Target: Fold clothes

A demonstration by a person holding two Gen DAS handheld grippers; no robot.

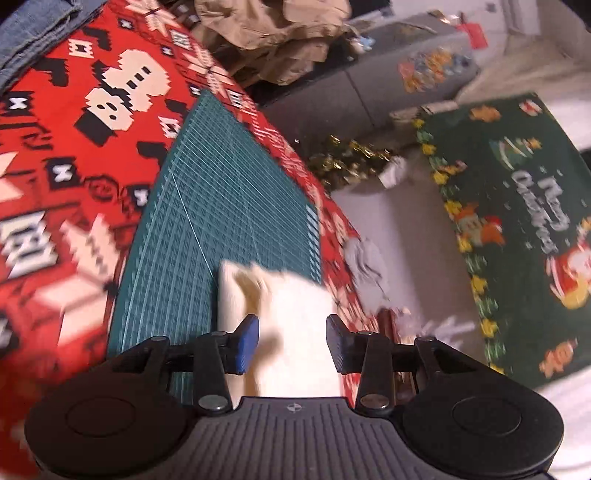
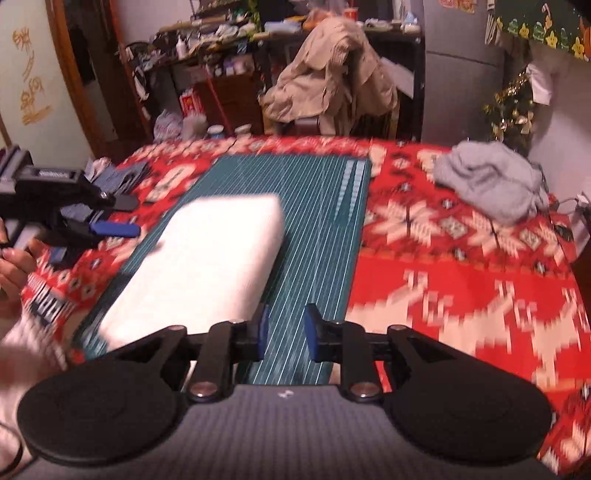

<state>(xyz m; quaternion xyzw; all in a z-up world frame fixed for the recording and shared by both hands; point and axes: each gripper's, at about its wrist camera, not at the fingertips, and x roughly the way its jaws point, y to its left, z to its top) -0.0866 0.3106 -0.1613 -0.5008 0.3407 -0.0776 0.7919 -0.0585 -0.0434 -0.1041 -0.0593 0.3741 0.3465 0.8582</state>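
We hold the left gripper (image 1: pixel 291 345) tilted downward over the near end of the folded white garment (image 1: pixel 295 325). In the right wrist view this same gripper (image 2: pixel 125 218) enters from the left edge, carried by a hand (image 2: pixel 14 266) with a pale sleeve (image 2: pixel 22 354) below it, and its blue-padded fingers (image 2: pixel 118 229) point across toward the white garment (image 2: pixel 199 266). Its jaws stand partly spread. The white cloth lies in the gap below them, and the pads do not press on it.

We hold the right gripper (image 2: pixel 284 334) angled down over the green cutting mat (image 2: pixel 317 236), just beside the right edge of the garment. Its jaws stand narrowly apart, with only the mat's grid lines showing between them. They hold nothing.

The white garment lies as a folded rectangle on the cutting mat (image 1: pixel 229 192), which rests on a red patterned cloth (image 2: pixel 461 266). A crumpled grey garment (image 2: pixel 487 181) sits on the red cloth, well apart to the right. Folded denim (image 1: pixel 33 33) shows at the far corner in the left wrist view.

A dark green hanging (image 1: pixel 528 206) carries the words "Merry Christmas", seen turned sideways. Gold characters on a pale panel (image 2: pixel 31 85) are not readable.
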